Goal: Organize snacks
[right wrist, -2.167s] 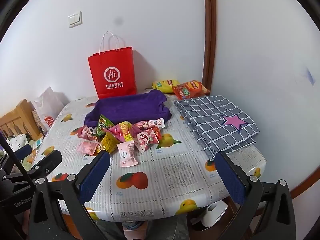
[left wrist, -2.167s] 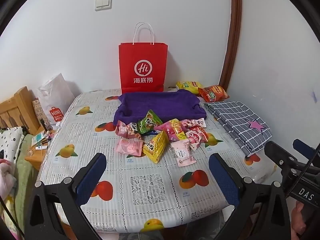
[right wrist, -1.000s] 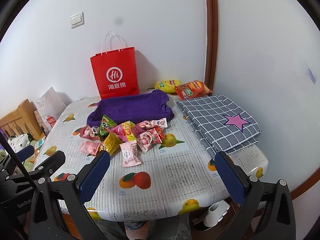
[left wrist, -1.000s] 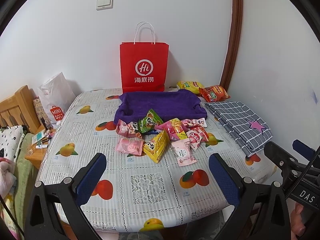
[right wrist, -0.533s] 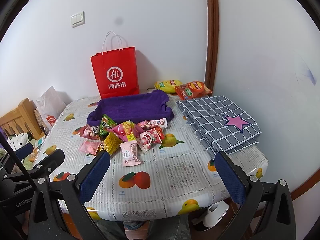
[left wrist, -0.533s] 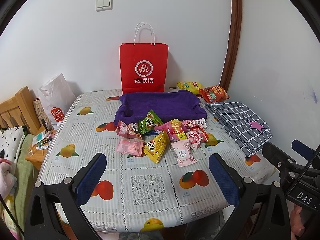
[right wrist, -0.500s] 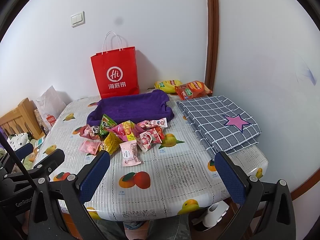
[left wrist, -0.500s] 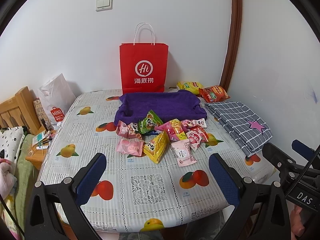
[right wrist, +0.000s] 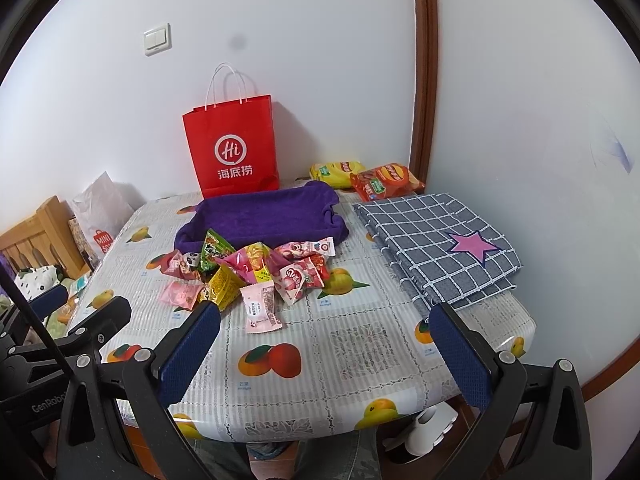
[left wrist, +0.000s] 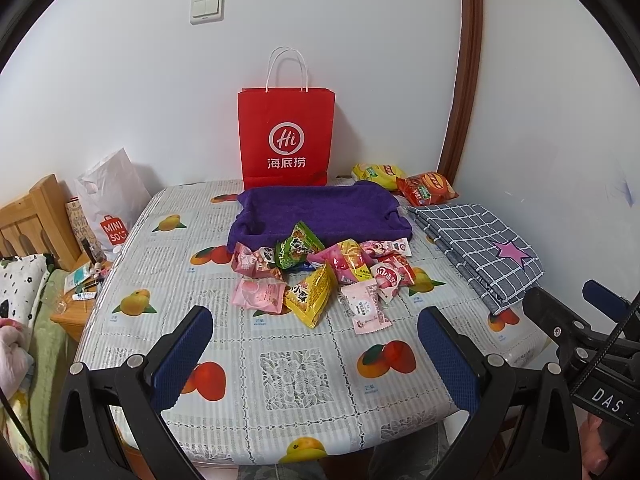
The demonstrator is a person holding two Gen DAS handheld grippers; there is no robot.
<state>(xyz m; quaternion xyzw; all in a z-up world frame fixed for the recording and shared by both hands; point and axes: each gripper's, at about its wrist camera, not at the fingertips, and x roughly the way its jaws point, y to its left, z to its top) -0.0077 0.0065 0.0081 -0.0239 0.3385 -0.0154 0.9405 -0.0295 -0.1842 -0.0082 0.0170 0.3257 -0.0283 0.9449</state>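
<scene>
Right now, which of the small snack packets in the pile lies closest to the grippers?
The pale pink packet with the white label. It lies flat at the front edge of the pile, nearer both open grippers than the yellow packet beside it.

On the table (left wrist: 296,380) a heap of snack packets (left wrist: 320,276) lies at the middle, just near of a cloth tray (left wrist: 320,210). Behind the tray a paper bag (left wrist: 286,136) stands against the far wall. Two chip bags (left wrist: 404,182) lie at the far right corner; a folded cloth (left wrist: 476,248) lies along the right edge. A plastic bag (left wrist: 110,204) sits off the table's far left.
</scene>
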